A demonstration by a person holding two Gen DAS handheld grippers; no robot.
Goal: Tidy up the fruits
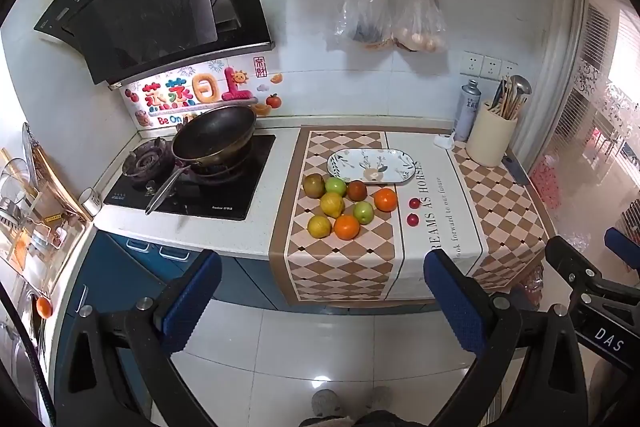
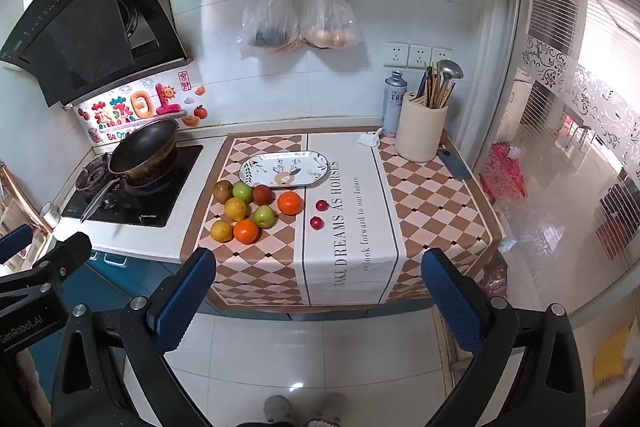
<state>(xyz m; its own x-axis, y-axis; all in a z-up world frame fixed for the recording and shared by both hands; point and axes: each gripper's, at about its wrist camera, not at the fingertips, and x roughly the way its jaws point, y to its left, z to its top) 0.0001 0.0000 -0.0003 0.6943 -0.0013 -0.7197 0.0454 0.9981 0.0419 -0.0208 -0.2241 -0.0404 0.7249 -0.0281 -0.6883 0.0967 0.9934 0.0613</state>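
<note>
Several fruits lie in a cluster (image 1: 344,203) (image 2: 252,211) on the checked cloth: oranges (image 1: 385,199) (image 2: 289,202), green apples (image 1: 335,186), yellow and brownish ones. Two small red fruits (image 1: 413,219) (image 2: 316,222) lie to their right. An empty oval patterned plate (image 1: 372,166) (image 2: 285,168) sits just behind the cluster. My left gripper (image 1: 322,291) is open and empty, held back from the counter above the floor. My right gripper (image 2: 318,291) is open and empty, also back from the counter edge.
A wok (image 1: 214,137) (image 2: 144,147) sits on the gas hob at the left. A cream utensil holder (image 1: 491,133) (image 2: 421,131) and a spray can (image 2: 393,103) stand at the back right. Plastic bags (image 2: 296,15) hang on the wall. A dark phone (image 2: 454,163) lies near the holder.
</note>
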